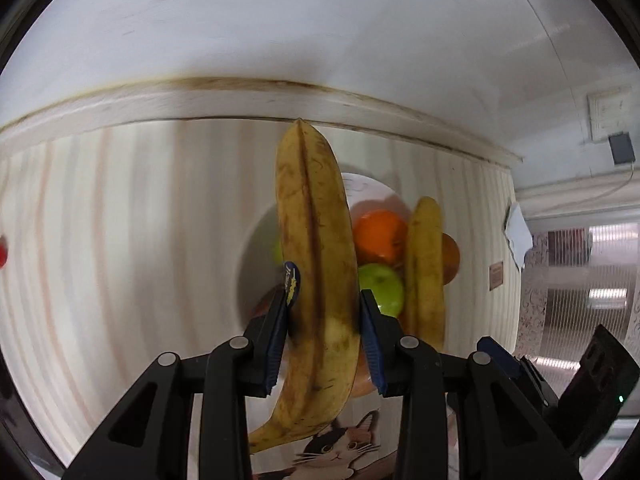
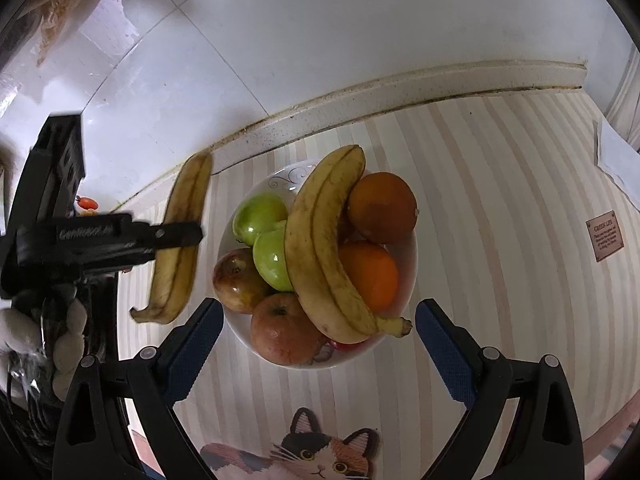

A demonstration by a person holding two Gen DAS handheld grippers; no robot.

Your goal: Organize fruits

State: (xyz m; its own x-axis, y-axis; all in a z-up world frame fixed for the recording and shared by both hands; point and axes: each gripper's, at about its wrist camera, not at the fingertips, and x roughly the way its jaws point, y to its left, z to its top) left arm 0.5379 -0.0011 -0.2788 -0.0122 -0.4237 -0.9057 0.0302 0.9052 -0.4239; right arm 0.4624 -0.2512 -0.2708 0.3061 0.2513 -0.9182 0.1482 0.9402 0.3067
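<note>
While the left tool (image 1: pixel 324 320) is clamped shut on a spotted banana (image 1: pixel 316 264), its blue pads pressing the fruit's two sides near the stem end, that banana hangs clear of the desk (image 2: pixel 500 184), to the left of the bowl in the right wrist view, its tip pointing toward the desk's back edge by the wall. A blue sticker (image 1: pixel 291 282) sits on the banana just above the left pad. Beside it, the white bowl (image 2: pixel 408 264) stands on the striped cloth near the back edge of the desk. It holds a second banana (image 2: pixel 320 248) lying across the top of the pile, two oranges (image 2: pixel 382 206) to its right, two green apples (image 2: pixel 260 214) to its left and two reddish apples (image 2: pixel 280 330) at the near side. The right tool (image 2: pixel 318 344) hovers over the bowl's near rim with its jaws spread wide and nothing between them. A cat picture (image 2: pixel 316 456) is printed on the cloth toward the desk's front edge.
</note>
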